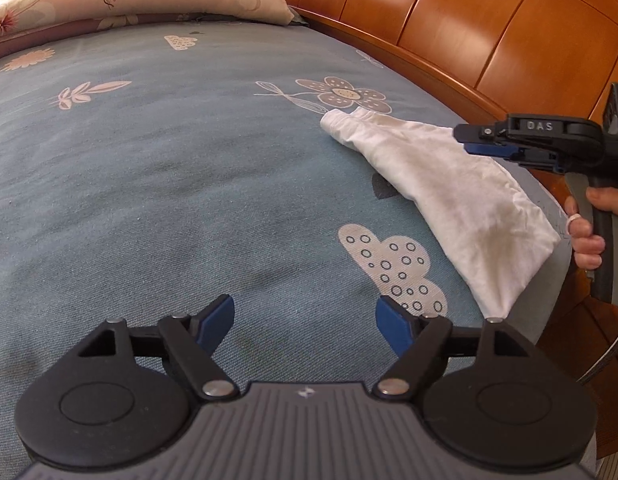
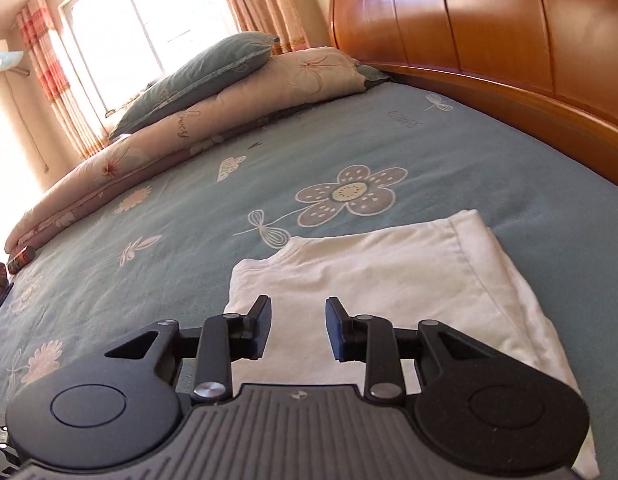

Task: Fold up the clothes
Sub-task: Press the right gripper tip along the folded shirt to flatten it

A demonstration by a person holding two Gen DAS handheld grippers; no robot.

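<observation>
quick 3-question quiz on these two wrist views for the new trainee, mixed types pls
1. True or false: the white garment is spread out flat in a single layer.
2. Which gripper has the garment under its fingers? A) left gripper B) right gripper
3. Fill in: the garment lies on the blue bedsheet next to a printed ____.

Key
1. False; it lies folded over.
2. B; the left one hangs over bare bedsheet, jaws apart and nothing between them.
3. Flower.
</observation>
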